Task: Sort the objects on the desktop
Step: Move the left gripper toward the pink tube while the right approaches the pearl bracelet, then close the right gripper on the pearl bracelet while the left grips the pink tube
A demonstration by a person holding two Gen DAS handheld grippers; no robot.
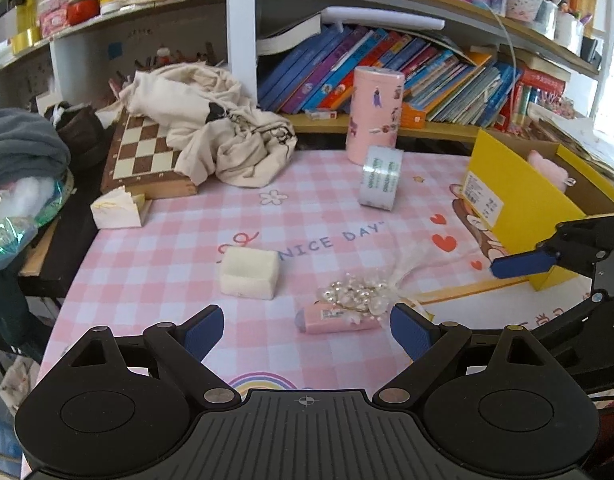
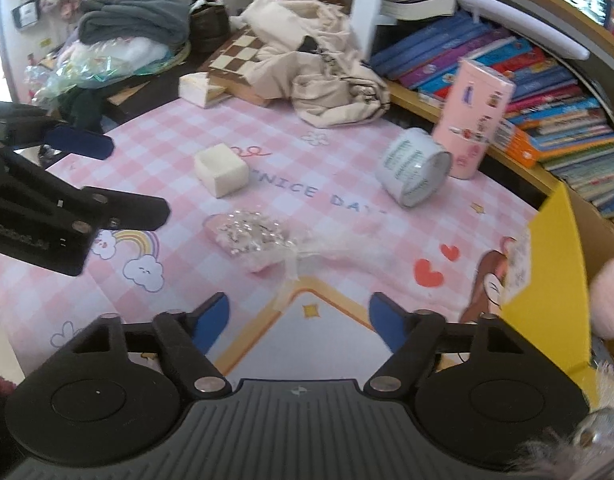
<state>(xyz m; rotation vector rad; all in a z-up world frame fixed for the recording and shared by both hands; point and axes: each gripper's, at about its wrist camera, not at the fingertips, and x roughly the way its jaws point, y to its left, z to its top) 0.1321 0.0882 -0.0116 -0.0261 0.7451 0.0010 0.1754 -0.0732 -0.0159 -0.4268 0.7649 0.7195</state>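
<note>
- Sorting starts from the desk (image 1: 155, 256), its pink checked mat still carrying loose things – so the task looks early to midway.
- The yellow box (image 1: 519, 204) sits at three o'clock on the mat, open-topped, with something pink and fluffy already inside; likely the bin for small items.
- The pink canister (image 1: 375, 112) stands upright at twelve o'clock, the tape roll (image 1: 381, 178) leaning just in front of it.
- The white foam block (image 1: 249, 272) lies at nine o'clock of centre, clear of its neighbours.
- The pearl bouquet (image 1: 359, 296) lies on top of the pink eraser (image 1: 339, 320) at six o'clock, nearest both tools.
- Left claw (image 1: 307, 332) – fingers apart, empty, the eraser and bouquet just ahead of them.
- Right claw (image 2: 299, 324) – fingers apart, empty, over bare mat.
- Best approach: lift the bouquet by its wrapped stem first, not the pearls, then take the eraser squarely across its narrow sides.
</note>
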